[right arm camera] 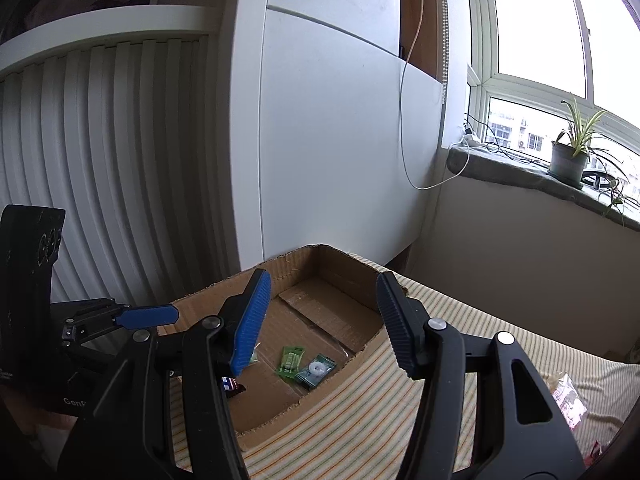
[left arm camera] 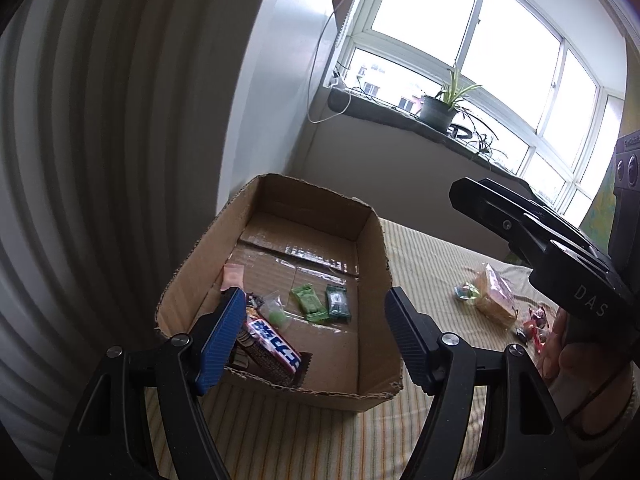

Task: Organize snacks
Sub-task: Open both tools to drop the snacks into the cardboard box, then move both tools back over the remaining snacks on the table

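Cardboard box (left arm camera: 276, 280) is sitting under both my empty, open tongs (left arm camera: 316, 332) (right arm camera: 320, 320); reaching toward three o'clock for loose snacks (left arm camera: 494, 296) risks snagging its rim.

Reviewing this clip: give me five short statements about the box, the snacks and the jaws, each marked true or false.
1. The cardboard box holds several snacks. True.
2. The left gripper has its jaws clamped on a snack. False: the jaws stand open and empty.
3. Two green packets lie side by side in the box. True.
4. Every snack is already boxed. False: a sandwich pack and candies lie on the striped cloth.
5. The right gripper is empty. True.
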The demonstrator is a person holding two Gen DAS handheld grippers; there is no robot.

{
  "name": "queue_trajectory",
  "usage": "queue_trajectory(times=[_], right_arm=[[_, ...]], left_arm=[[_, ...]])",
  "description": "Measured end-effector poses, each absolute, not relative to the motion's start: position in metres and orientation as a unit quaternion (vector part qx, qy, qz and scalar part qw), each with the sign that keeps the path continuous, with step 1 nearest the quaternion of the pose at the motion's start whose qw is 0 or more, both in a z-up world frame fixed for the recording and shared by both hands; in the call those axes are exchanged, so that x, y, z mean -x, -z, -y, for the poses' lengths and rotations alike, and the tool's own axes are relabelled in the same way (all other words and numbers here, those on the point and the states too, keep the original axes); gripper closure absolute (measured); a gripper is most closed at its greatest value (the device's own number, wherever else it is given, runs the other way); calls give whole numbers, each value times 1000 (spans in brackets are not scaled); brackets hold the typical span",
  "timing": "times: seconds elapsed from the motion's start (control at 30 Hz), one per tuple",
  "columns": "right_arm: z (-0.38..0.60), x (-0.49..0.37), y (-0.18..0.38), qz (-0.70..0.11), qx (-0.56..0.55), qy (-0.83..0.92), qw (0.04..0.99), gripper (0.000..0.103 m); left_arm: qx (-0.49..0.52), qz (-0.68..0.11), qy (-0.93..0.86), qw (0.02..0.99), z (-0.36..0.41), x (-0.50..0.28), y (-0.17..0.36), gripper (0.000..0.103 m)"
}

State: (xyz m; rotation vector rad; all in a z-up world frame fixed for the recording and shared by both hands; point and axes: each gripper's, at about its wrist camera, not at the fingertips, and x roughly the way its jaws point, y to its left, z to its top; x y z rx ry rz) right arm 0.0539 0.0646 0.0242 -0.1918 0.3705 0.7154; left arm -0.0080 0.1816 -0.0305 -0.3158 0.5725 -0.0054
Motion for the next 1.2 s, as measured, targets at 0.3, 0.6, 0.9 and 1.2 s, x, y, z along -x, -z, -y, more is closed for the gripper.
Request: queue_trajectory(times=[0.3,0.6,0.9,1.2], right_arm=[[9,-56,-23,-181,56,-305,933,45],[155,-59,3,-210,6,-186,960,45],[298,-43,32,-250,-33,-55,966,45],[324,-37,54,-276,-42,-54,959,34]], left_arm=[[110,-289,42,950,-121,-6,16,31],[62,-313,148,936,-10,-40,19,28],[27,-332,244,911,89,-57,27,28],[7,-365,273,890,132,-64,45,28]])
